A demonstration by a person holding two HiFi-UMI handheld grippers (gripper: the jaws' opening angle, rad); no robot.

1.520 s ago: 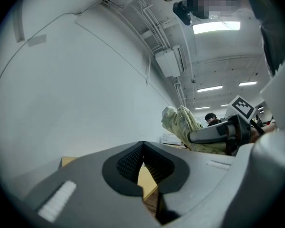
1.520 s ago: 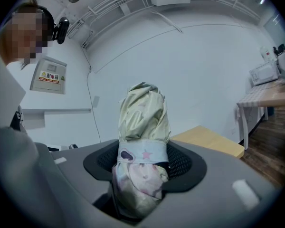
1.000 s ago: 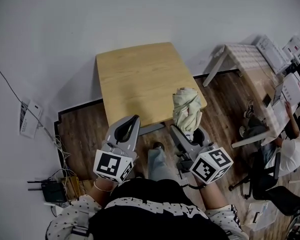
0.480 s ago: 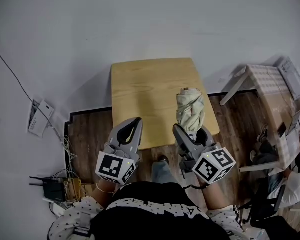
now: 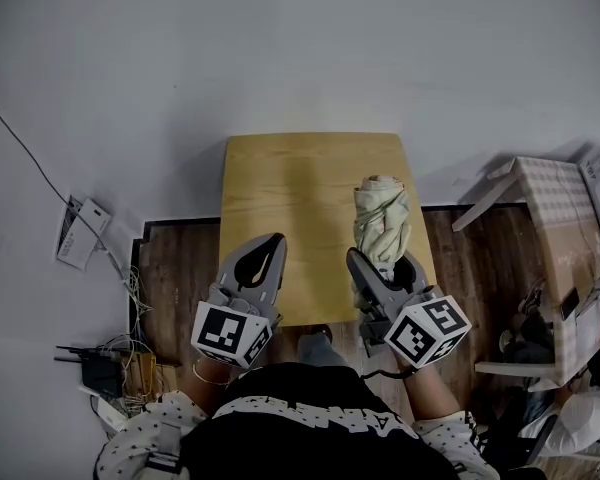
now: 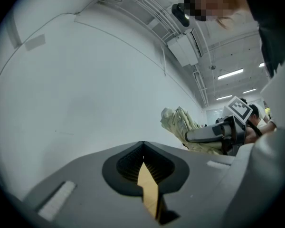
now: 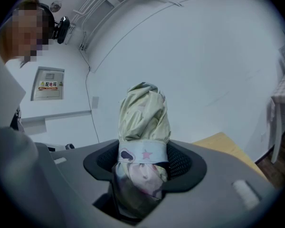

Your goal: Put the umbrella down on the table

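A folded pale yellow-green umbrella (image 5: 380,218) with a light strap around it stands out of my right gripper (image 5: 383,260), which is shut on its lower part. In the head view it hangs over the near right part of the small wooden table (image 5: 300,183). In the right gripper view the umbrella (image 7: 142,122) fills the gap between the jaws of the right gripper (image 7: 142,148). My left gripper (image 5: 272,240) is shut and empty, level over the table's near left edge. The left gripper view shows its closed tips (image 6: 142,144), with the umbrella (image 6: 183,125) off to the right.
The table stands against a white wall. On the floor to the left are a router with cables (image 5: 100,373) and a white sheet (image 5: 80,233). To the right stand a white bench (image 5: 555,193) and a seated person (image 5: 580,418).
Both grippers have moved toward the table and now reach over its near edge. The umbrella stays held in the right gripper, and the left stays shut.
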